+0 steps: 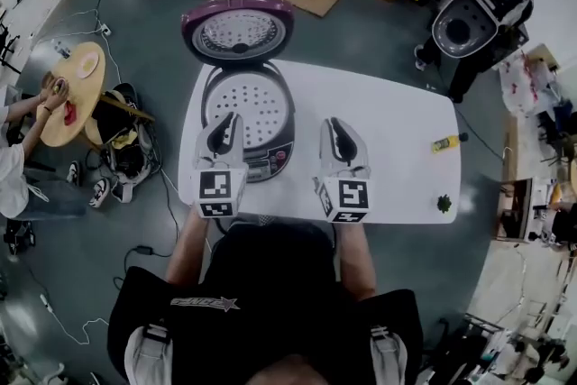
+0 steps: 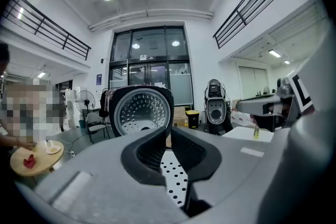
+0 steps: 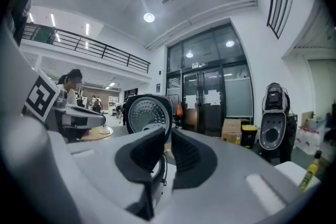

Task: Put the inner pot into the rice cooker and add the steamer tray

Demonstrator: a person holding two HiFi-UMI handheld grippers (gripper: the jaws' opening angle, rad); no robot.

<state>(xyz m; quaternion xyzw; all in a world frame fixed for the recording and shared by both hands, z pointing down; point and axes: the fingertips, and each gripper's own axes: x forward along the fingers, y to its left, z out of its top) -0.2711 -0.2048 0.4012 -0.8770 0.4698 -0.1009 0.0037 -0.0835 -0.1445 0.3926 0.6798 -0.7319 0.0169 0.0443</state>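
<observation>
Near rim of steamer tray (image 1: 248, 104) covered by left gripper (image 1: 227, 120); anything beneath it concealed. Small green item (image 1: 444, 204) on surface (image 1: 397, 135) too small to identify.

The white table (image 1: 397, 108) has three things on it. The rice cooker (image 1: 270, 160) sits right in front of the left tongs (image 1: 225, 120), with its lid (image 1: 239, 30) up. A small yellow bottle (image 1: 446, 142) lies far to the right of the right tongs (image 1: 335, 125). A little dark green thing (image 1: 444, 204) sits on that side too, by the near edge.
</observation>
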